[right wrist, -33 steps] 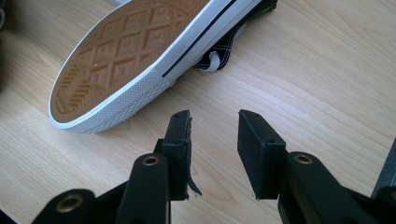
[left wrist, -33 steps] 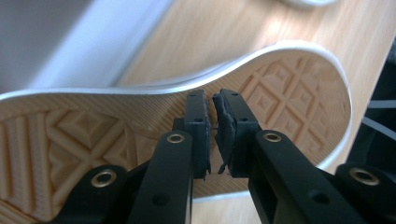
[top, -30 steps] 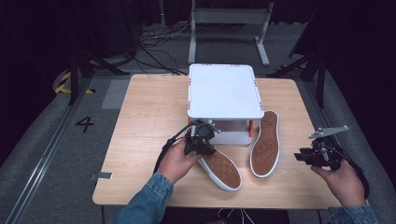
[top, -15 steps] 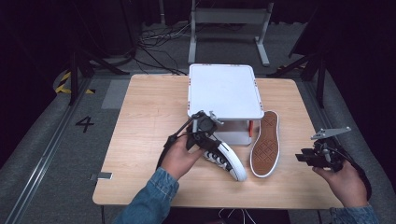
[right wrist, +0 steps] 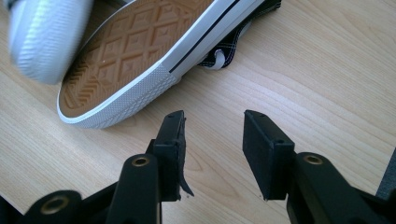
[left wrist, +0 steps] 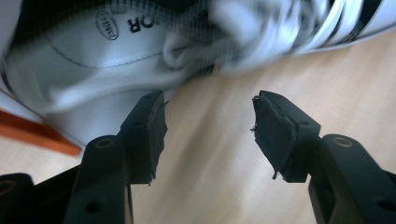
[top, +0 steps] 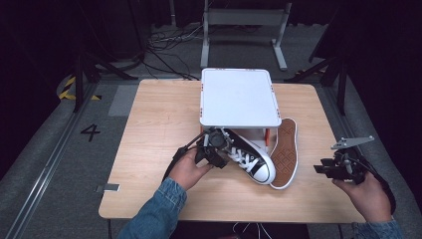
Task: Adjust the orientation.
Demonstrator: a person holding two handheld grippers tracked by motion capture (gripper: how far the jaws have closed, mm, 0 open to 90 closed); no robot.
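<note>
A black-and-white laced sneaker (top: 251,160) stands upright on the table, its heel under the white stand (top: 239,97). My left gripper (top: 222,143) sits at that heel. Its jaws have just been opening and stand open (left wrist: 208,105), with bare wood between the pads and the sneaker's insole (left wrist: 93,46) just beyond them. The second sneaker (top: 285,154) lies sole-up to the right, leaning on the first. My right gripper (top: 322,168) hovers at the table's right edge; its jaws have just been opening too and are open (right wrist: 213,119) with nothing in them, facing that brown sole (right wrist: 135,51).
The white stand is a raised shelf on short legs at the middle back of the wooden table (top: 154,114). A small silver tag (top: 108,187) lies at the table's front left edge. Dark floor with cables and frame legs surrounds the table.
The left sneaker was sole-up in the left gripper's grip; it has been turned over to stand upright and the left gripper has let go of it. The right hand stayed put.
</note>
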